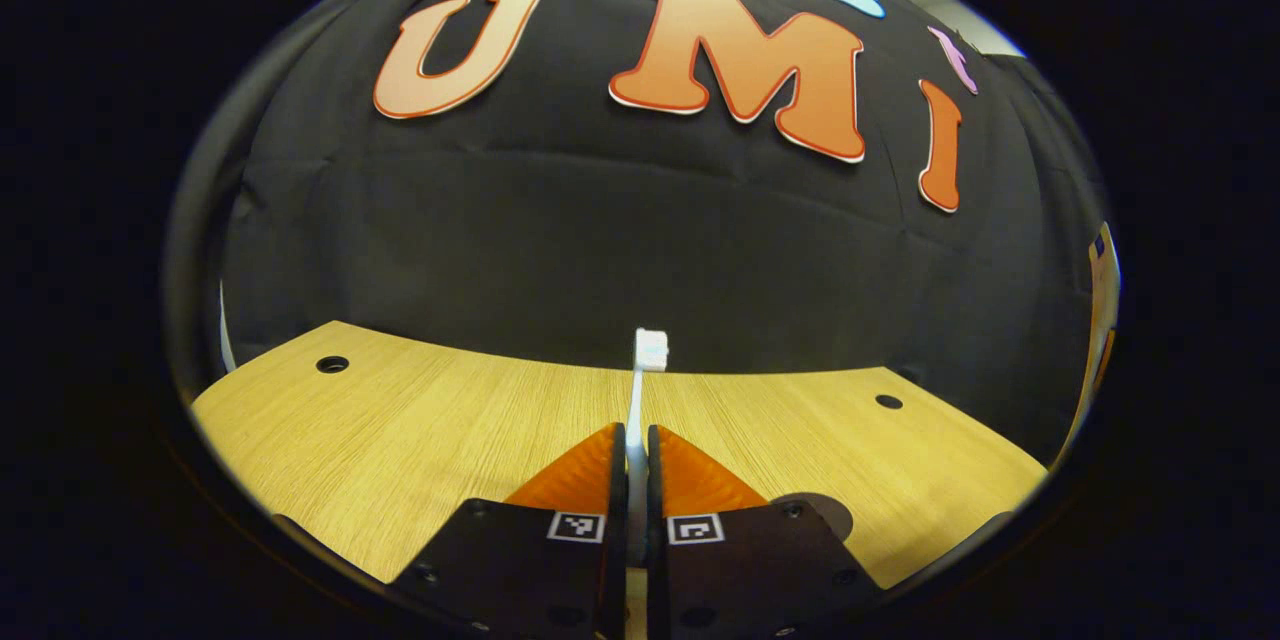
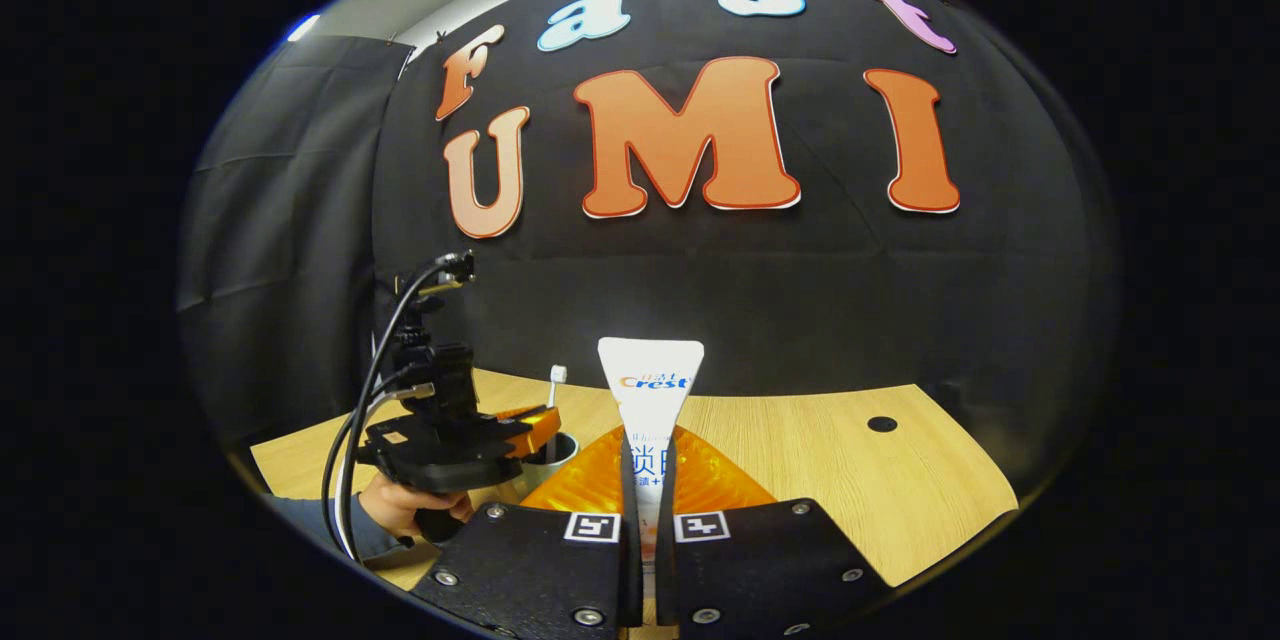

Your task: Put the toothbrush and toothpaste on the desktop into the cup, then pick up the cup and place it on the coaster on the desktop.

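In the left gripper view, the left gripper, with ribbed orange fingers, is clamped on a slim white toothbrush whose bristled head points to 12 o'clock above the wood-grain desktop.

In the right gripper view, the right gripper pinches a white toothpaste tube (flat crimped end up). At 9 o'clock, a hand holds the other gripper beside a white cup.
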### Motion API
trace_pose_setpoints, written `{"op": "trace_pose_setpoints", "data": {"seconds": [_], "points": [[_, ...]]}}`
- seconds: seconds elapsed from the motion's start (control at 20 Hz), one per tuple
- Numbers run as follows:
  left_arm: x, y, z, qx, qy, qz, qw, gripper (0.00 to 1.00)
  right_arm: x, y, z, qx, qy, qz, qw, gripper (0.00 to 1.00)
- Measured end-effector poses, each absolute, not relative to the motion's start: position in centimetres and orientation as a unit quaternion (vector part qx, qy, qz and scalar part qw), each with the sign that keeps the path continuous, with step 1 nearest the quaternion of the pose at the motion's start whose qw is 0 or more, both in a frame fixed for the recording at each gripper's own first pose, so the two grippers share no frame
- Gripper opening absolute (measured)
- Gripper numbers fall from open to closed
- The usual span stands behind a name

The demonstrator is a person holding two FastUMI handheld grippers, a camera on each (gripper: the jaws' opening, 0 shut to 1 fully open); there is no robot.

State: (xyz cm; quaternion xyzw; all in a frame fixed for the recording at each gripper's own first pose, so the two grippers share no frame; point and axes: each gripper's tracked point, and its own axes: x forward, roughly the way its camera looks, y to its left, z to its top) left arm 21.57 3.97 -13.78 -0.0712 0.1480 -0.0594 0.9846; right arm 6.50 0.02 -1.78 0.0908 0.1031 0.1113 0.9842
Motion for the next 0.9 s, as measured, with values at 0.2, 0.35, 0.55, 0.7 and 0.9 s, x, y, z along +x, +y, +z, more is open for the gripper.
{"op": "trace_pose_setpoints", "data": {"seconds": [0.2,0.35,0.55,0.7,0.9], "points": [[19.9,4.8,-13.1,-0.068,0.165,-0.063,0.982,0.3,6.6,0.1,-2.1,0.092,0.106,0.109,0.984,0.05],[18.1,5.8,-12.2,-0.071,0.172,-0.065,0.98,0.47,6.8,0.3,-2.1,0.092,0.107,0.113,0.983,0.05],[16.2,8.0,-10.3,-0.068,0.162,-0.055,0.983,0.98,7.0,0.9,-2.1,0.096,0.103,0.124,0.982,0.05],[14.9,9.0,-7.9,-0.07,0.141,-0.054,0.986,0.97,7.6,2.3,-1.6,0.093,0.1,0.131,0.982,0.05],[12.3,9.2,-5.6,-0.072,0.125,-0.065,0.987,0.98,10.0,5.3,0.3,0.092,0.095,0.145,0.981,0.05]]}}
